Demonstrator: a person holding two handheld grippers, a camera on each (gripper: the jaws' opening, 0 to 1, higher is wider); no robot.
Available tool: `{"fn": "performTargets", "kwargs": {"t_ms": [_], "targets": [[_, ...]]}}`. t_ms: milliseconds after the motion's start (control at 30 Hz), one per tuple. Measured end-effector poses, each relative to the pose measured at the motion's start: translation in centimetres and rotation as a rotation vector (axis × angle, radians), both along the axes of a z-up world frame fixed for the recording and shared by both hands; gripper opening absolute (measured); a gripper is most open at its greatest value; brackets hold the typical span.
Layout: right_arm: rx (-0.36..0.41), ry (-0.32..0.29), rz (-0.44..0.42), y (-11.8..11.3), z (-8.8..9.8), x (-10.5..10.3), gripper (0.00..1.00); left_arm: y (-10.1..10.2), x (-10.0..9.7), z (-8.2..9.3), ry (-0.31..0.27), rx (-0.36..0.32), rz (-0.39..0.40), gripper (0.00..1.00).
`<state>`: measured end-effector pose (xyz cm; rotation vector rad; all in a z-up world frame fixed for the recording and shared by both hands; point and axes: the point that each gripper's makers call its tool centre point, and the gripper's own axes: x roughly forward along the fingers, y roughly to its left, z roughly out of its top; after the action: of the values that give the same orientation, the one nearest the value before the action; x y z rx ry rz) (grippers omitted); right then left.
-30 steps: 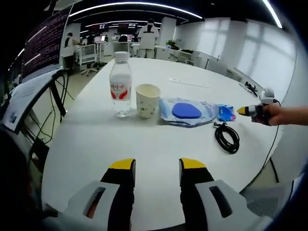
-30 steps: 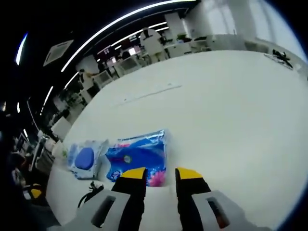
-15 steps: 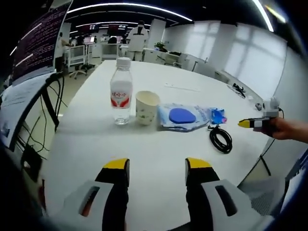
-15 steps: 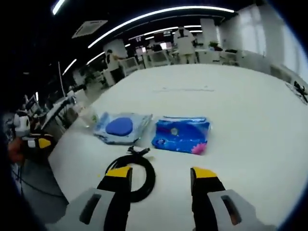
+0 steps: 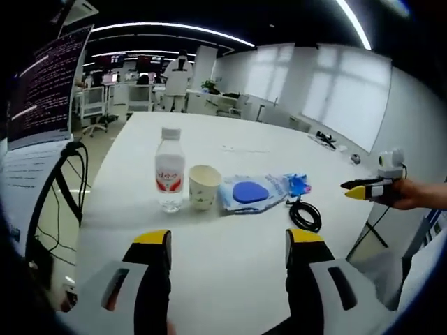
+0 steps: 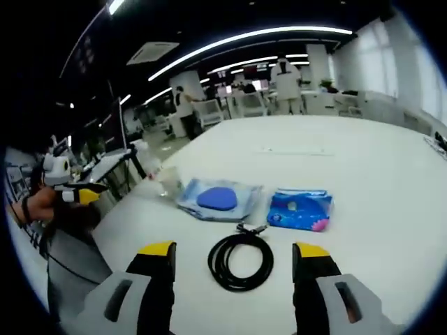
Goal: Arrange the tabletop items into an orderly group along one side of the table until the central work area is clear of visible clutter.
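A row of items lies on the white table point(image 5: 209, 244): a water bottle point(image 5: 170, 169) with a red label, a paper cup point(image 5: 204, 187), a wet-wipe pack with a blue lid point(image 5: 248, 192), a small blue packet point(image 5: 299, 184) and a coiled black cable point(image 5: 304, 215). My left gripper point(image 5: 229, 241) is open, short of the row, nothing between its fingers. In the right gripper view the cable point(image 6: 241, 259) lies just beyond my open right gripper point(image 6: 235, 251), with the wipe pack point(image 6: 218, 199) and blue packet point(image 6: 300, 210) behind it. The right gripper point(image 5: 367, 188) also shows at the left gripper view's right edge.
A monitor point(image 5: 49, 84) on a stand with hanging cables point(image 5: 63, 181) stands off the table's left edge. A thin white strip point(image 6: 290, 150) lies on the far table. Office desks and standing people point(image 5: 178, 73) fill the background. The left gripper point(image 6: 73, 192) appears at the right gripper view's left edge.
Both grippers have pulled back from the table, so the items look smaller and farther. The right gripper view has swung from the blue packet to take in the cable and the wipe pack.
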<state>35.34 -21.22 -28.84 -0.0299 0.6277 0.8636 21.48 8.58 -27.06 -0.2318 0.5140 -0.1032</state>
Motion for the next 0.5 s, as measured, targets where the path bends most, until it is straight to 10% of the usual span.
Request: {"fn": "performTargets", "kwargs": {"t_ms": [500], "targets": [[0.007,-0.025,0.006,2.5,0.8,-3.8,0.71,1.7,-1.6,1.1,-0.046,0.003,0.011,0.68]]}}
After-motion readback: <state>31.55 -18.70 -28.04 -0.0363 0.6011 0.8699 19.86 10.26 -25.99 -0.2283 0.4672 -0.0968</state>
